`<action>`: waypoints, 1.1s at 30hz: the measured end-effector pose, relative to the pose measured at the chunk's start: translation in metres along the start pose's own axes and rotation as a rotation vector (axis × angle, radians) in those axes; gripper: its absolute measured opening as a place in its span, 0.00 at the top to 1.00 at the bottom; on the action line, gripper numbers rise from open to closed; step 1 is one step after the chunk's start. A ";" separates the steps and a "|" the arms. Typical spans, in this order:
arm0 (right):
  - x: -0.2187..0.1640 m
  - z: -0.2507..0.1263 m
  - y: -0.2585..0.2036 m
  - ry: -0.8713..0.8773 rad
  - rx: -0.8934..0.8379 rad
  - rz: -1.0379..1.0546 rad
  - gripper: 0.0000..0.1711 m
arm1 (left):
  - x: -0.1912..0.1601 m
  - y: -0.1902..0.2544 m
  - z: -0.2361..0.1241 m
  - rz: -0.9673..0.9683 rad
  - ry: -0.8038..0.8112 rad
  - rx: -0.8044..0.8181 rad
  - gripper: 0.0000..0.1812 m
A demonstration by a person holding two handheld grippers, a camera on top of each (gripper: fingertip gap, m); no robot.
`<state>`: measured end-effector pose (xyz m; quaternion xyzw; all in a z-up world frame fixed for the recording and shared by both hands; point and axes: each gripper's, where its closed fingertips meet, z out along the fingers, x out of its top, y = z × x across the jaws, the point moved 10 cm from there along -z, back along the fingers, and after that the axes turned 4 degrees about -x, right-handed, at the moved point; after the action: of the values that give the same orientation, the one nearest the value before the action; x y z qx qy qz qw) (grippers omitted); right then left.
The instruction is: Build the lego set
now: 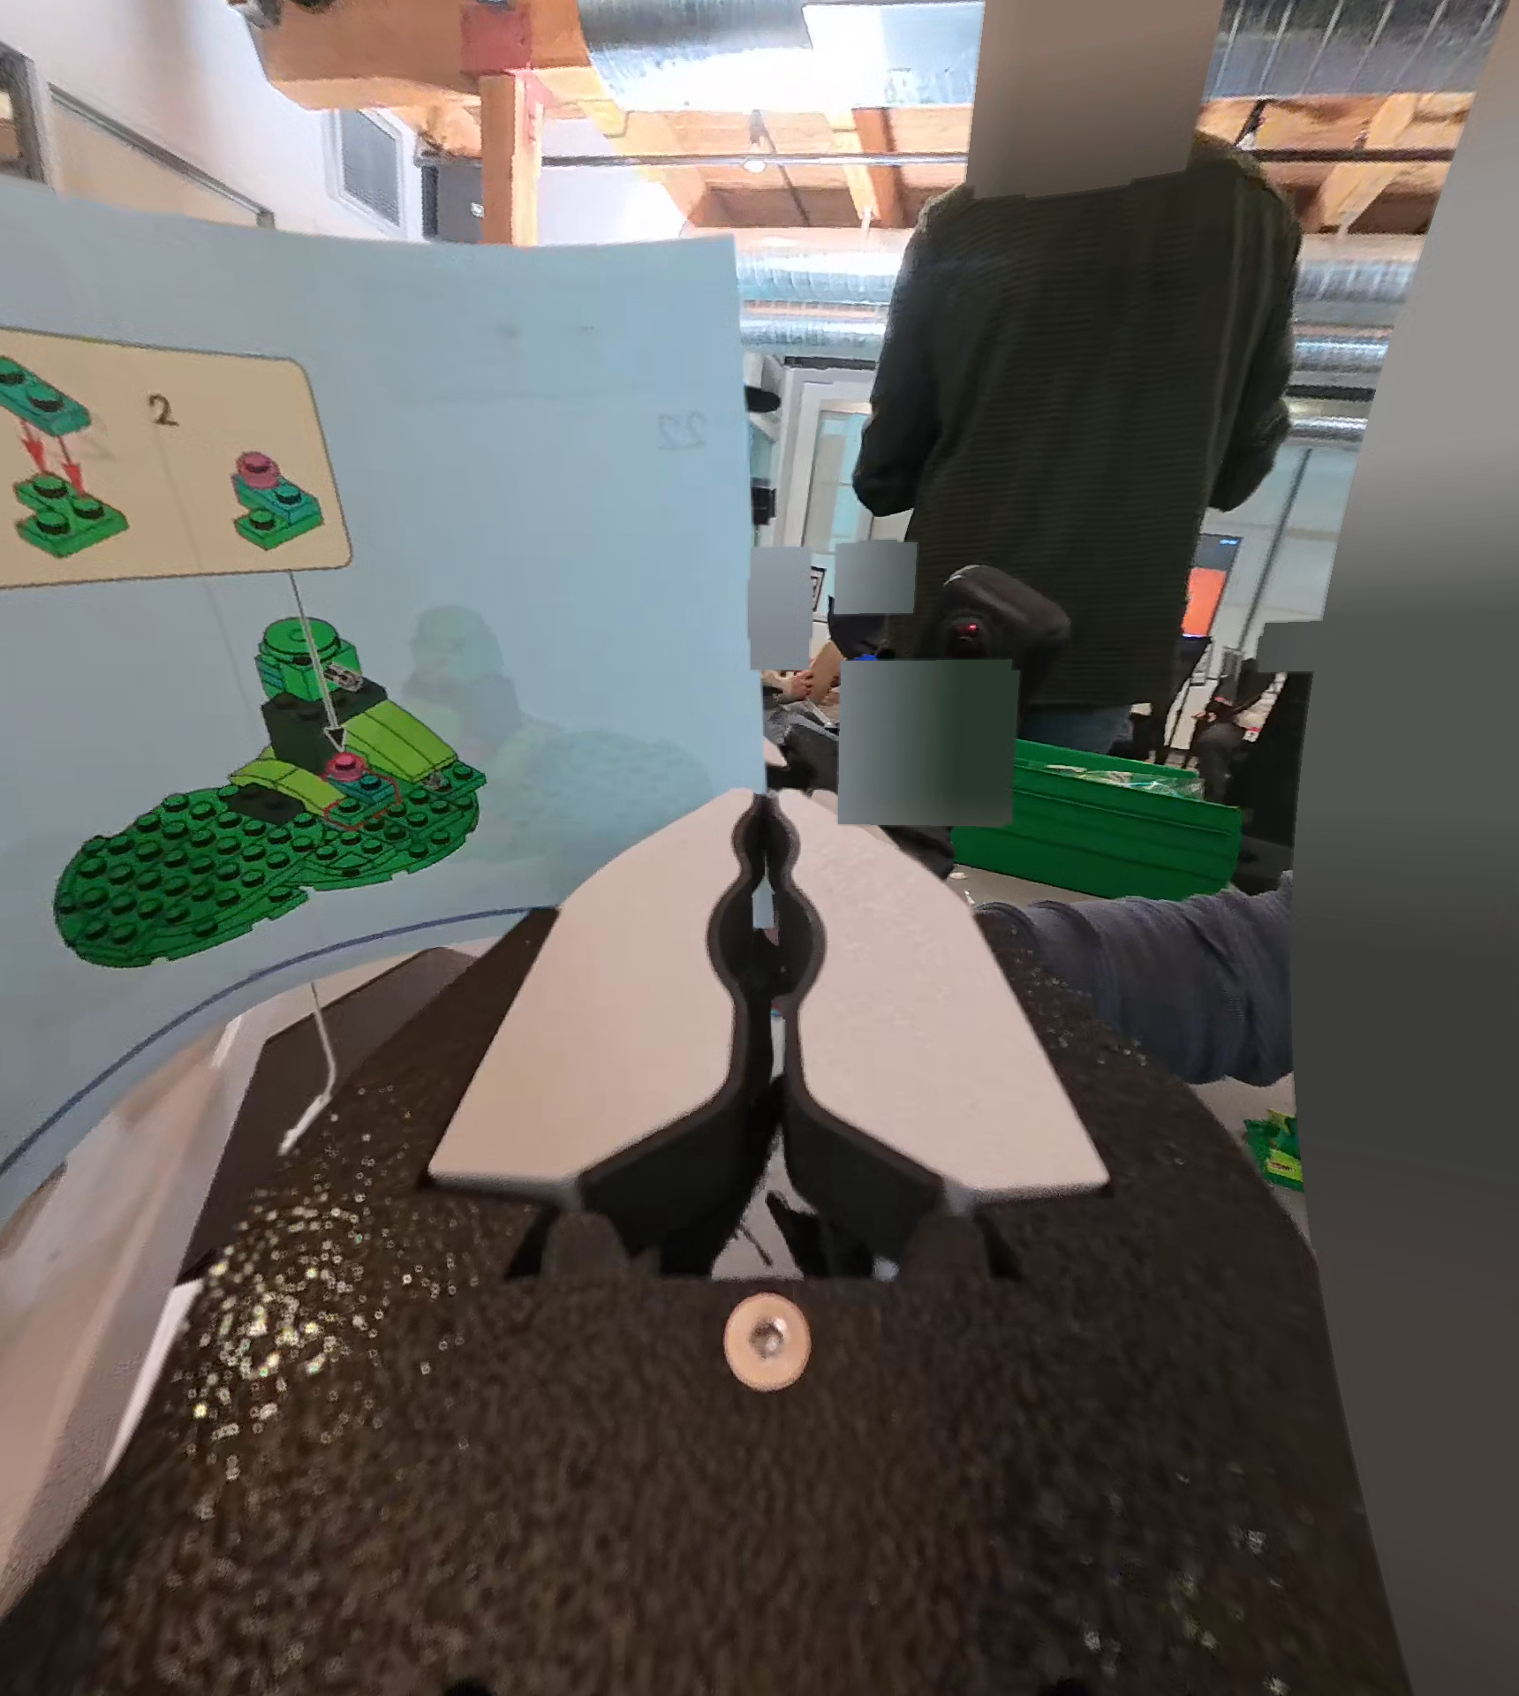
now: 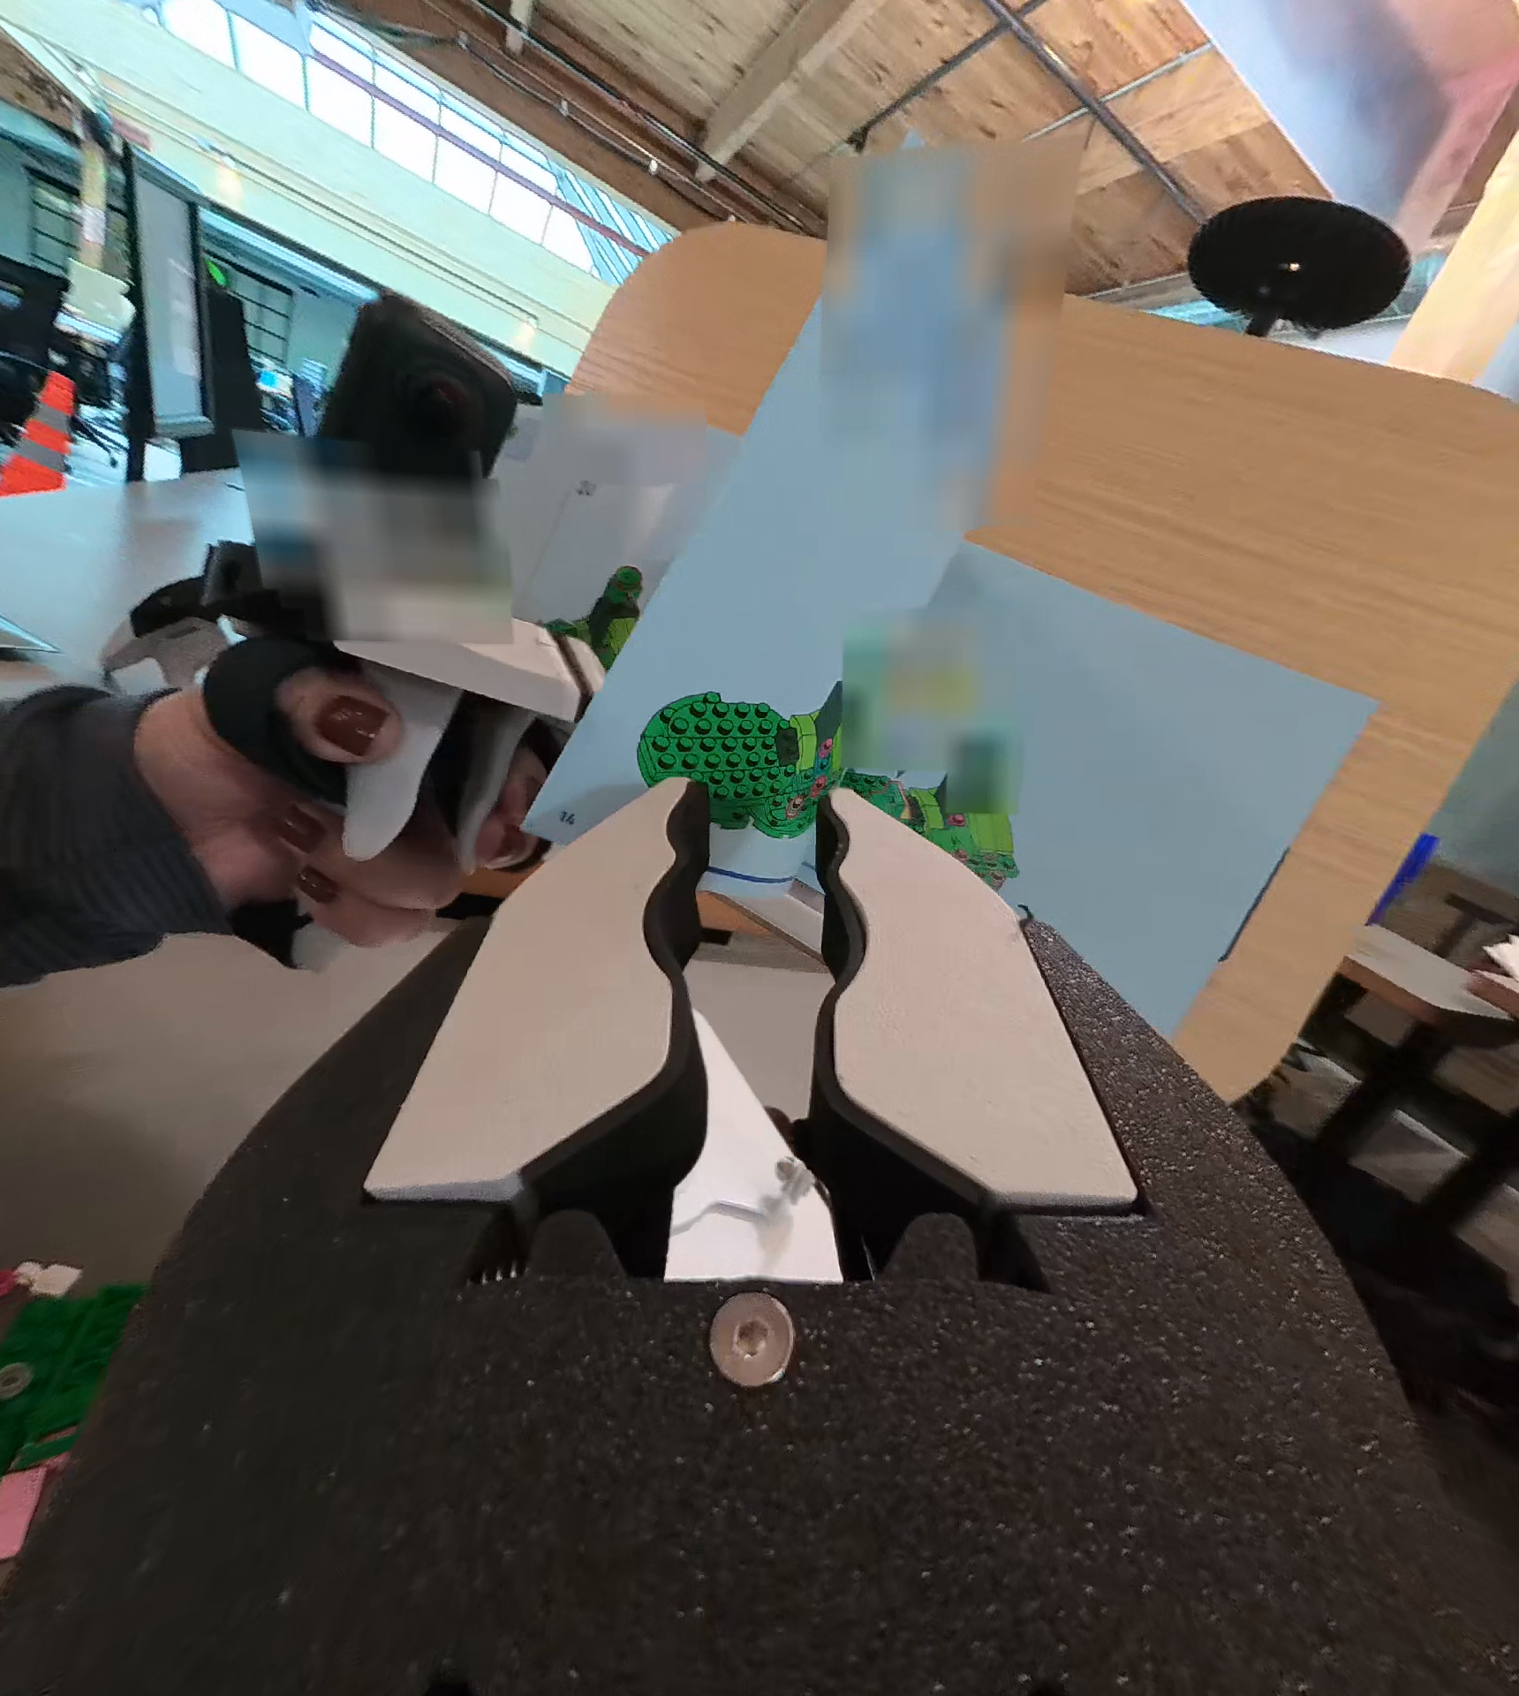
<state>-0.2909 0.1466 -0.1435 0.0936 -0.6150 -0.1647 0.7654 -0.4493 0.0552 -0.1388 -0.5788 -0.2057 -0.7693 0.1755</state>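
1. Two views show the instruction booklet (image 1: 325,587) lifted off the surface and held upright, its pale blue pages drawn with a green build; the loose lego pieces (image 2: 13,1395), green, pink and white, lie on the surface at the lower left of the right wrist view, well apart from both tongs.
2. The left tongs (image 1: 765,808) are pressed together at the tips, and a sliver of pale page shows in the gap, so they seem to pinch the booklet's page edge.
3. The right tongs (image 2: 756,808) stand a narrow way apart, and white paper runs between them without visible clamping; whether they touch it I cannot tell.
4. The person's hand (image 2: 325,808) grips the left tool, in the right wrist view.
5. Risk, as I judge it: the thin page could tear or crease under the pinch, or slip free and drop onto the pieces, scattering them.
6. A bystander in a dark sweater (image 1: 1077,413) and a green bin (image 1: 1104,817) stand behind.
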 end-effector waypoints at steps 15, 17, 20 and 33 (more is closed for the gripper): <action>-0.007 -0.002 0.006 0.025 0.039 0.148 0.88 | -0.004 -0.003 0.005 -0.030 0.015 -0.039 1.00; -0.011 0.002 0.006 -0.026 0.008 0.134 0.88 | -0.001 -0.003 0.000 -0.022 0.004 0.032 1.00; -0.015 0.008 0.003 -0.072 0.006 0.122 0.88 | 0.006 -0.001 -0.014 0.004 -0.049 0.149 1.00; -0.024 0.017 0.019 -0.133 -0.164 0.203 0.89 | 0.035 0.026 -0.001 0.162 -0.064 0.323 0.92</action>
<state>-0.3096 0.1744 -0.1551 -0.0432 -0.6553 -0.1418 0.7407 -0.4465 0.0316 -0.1019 -0.5821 -0.2847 -0.6908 0.3208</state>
